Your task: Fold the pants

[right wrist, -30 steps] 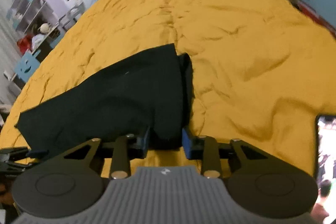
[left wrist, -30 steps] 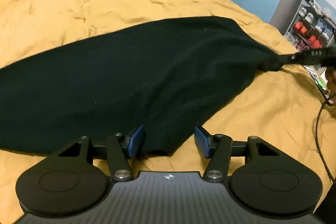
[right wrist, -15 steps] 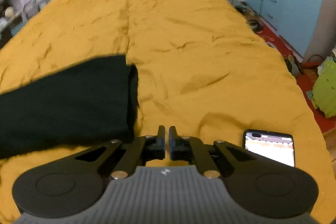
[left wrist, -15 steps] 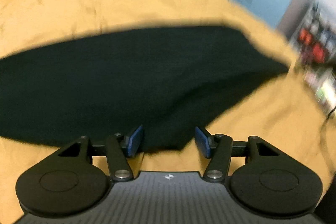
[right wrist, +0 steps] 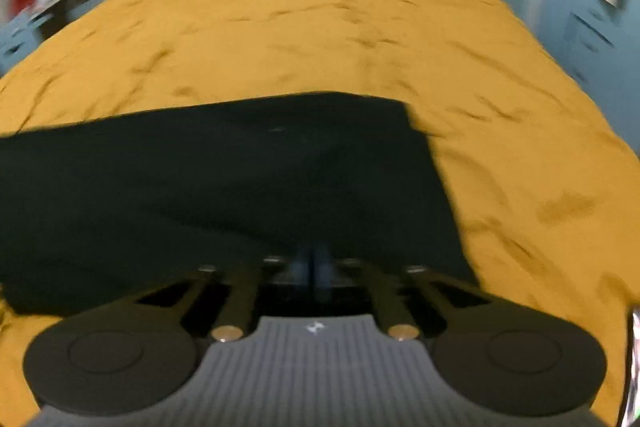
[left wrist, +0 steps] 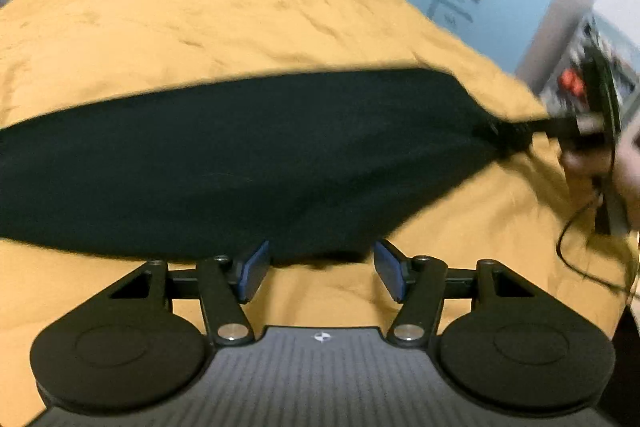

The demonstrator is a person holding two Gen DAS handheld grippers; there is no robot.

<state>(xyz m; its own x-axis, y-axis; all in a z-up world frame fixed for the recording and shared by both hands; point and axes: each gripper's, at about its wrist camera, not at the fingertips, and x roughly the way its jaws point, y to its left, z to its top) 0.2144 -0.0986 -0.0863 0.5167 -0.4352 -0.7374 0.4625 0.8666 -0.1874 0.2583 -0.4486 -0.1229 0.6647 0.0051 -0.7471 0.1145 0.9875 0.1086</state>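
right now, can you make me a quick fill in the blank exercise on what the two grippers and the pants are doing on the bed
1. The black fabric pants lie on a ____ bedspread.
2. The left gripper has its jaws ____.
3. The right gripper is shut on the ____.
4. In the left wrist view, the right gripper pinches the pants at their ____ end.

Missing words: yellow; open; pants; right

Bed [right wrist: 360, 7]: bare beyond the pants [right wrist: 224, 179].
Right side: open cover; phone [right wrist: 634, 359] at the near edge.
Left view: cable [left wrist: 580, 247] hangs at right.
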